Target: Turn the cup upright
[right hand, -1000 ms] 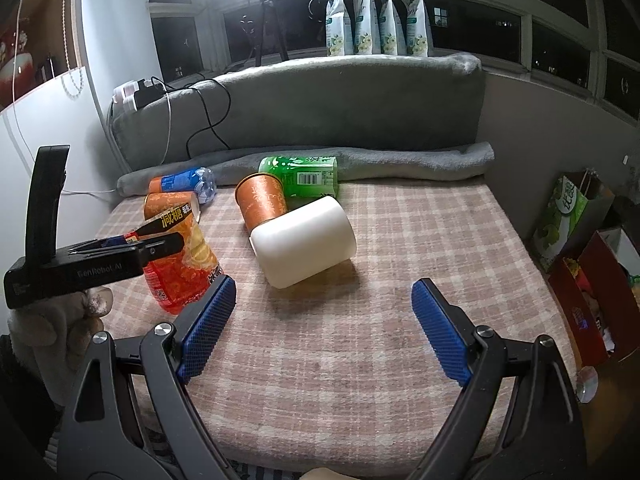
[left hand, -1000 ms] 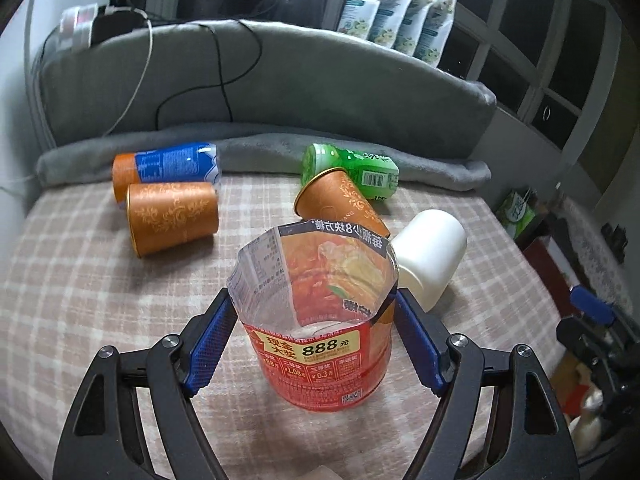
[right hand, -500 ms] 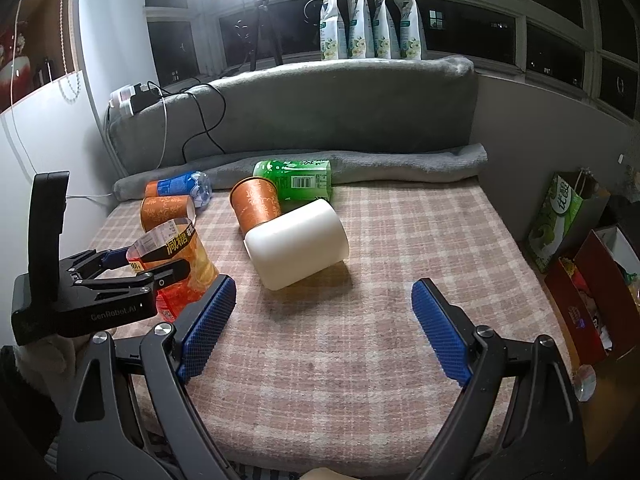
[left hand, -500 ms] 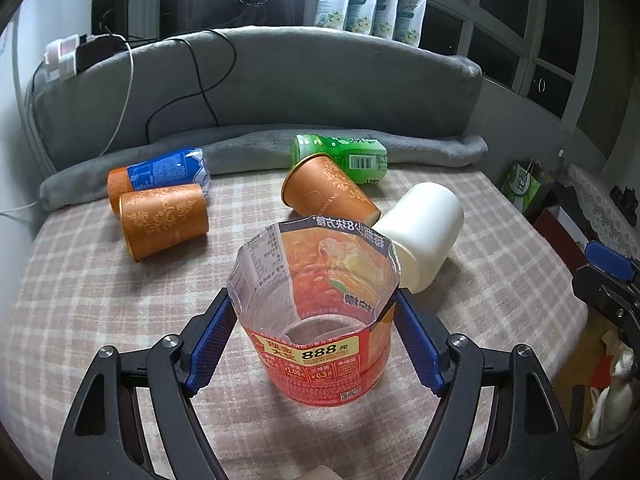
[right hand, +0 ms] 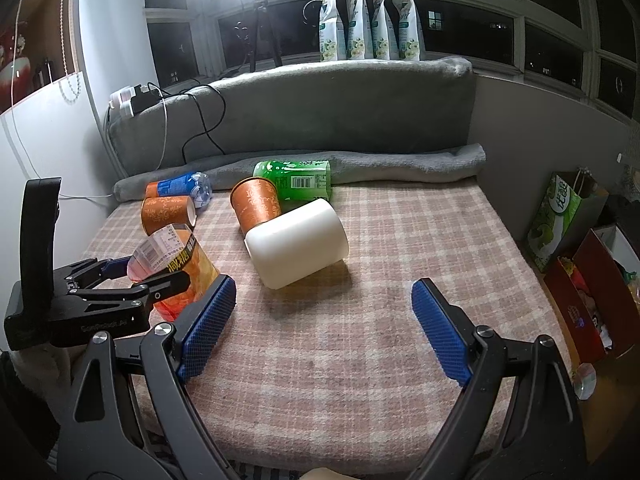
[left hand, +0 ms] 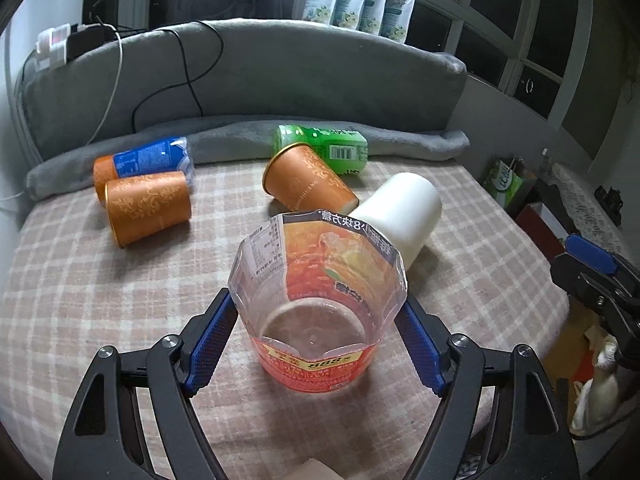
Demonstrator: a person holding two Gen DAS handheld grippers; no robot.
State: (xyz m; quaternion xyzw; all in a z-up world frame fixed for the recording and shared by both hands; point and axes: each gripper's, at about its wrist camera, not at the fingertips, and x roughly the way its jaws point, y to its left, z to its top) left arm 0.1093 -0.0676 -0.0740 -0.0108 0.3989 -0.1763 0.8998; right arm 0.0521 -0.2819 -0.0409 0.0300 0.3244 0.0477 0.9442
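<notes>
- Pink checked cloth covers the bed, grey bolster along its back edge, dark windows behind.
- Left gripper has its fingers pressed against both sides of the noodle cup, near the front-left corner of the bed.
- Big change from a second ago: the cup has swung round and come down. It was tilted in the air; now the mouth faces up and, as far as I can judge, the base sits on the cloth.
- From the right wrist view the cup looks a touch tilted, so it may not be fully settled yet.
- That reads as the flip all but done for this one; only the release remains.
- Right gripper hovers over the front edge, fingers spread wide, holding nothing.
- Count time: one noodle cup upright in the grip.
- Two orange cups on their sides, one at the left edge, one mid-bed.
- One white cup lying down, touching that second orange cup.
- One green bottle and one blue-labelled bottle lying against the bolster.
- Four pouches on the windowsill.
</notes>
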